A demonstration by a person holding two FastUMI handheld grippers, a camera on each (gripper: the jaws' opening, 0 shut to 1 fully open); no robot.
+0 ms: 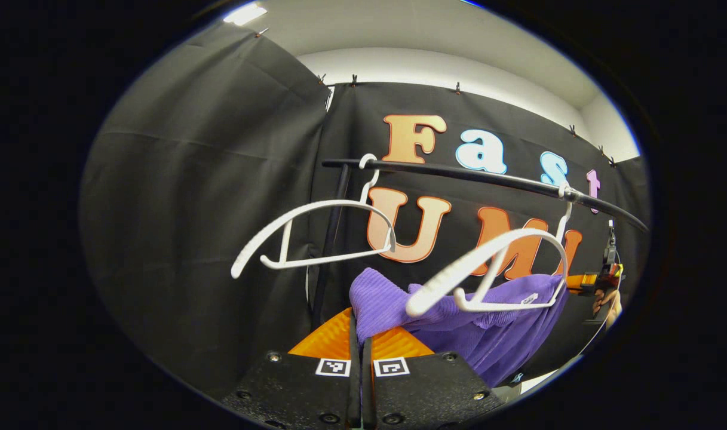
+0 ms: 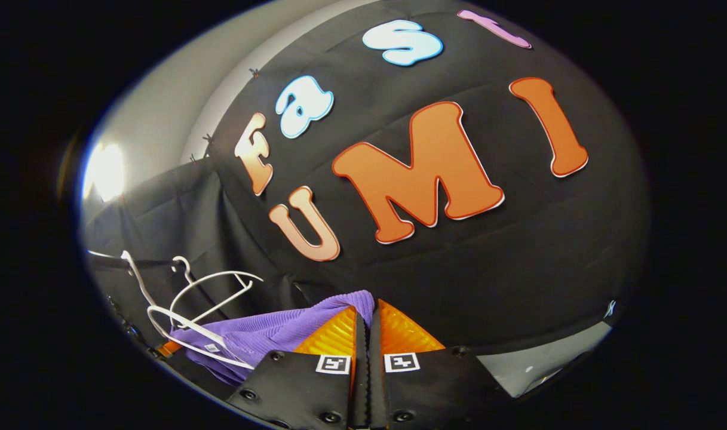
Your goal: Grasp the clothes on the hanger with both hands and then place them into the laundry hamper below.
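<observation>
Left gripper [image 1: 359, 334] is pinching the purple garment [image 1: 494, 334], fingers closed on its edge; right gripper [image 2: 366, 325] is clamping the opposite edge. Garment is hanging between, below two white hangers [image 1: 315, 236] on one black rail [image 1: 471, 174].

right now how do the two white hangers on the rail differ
The left hanger hangs bare, away from the garment; the right hanger sits against the purple garment, which is bunched around its lower bar. The left hanger hangs near the rail's end, the right hanger further along. Both are white, same shape, hooked on the rail.
</observation>
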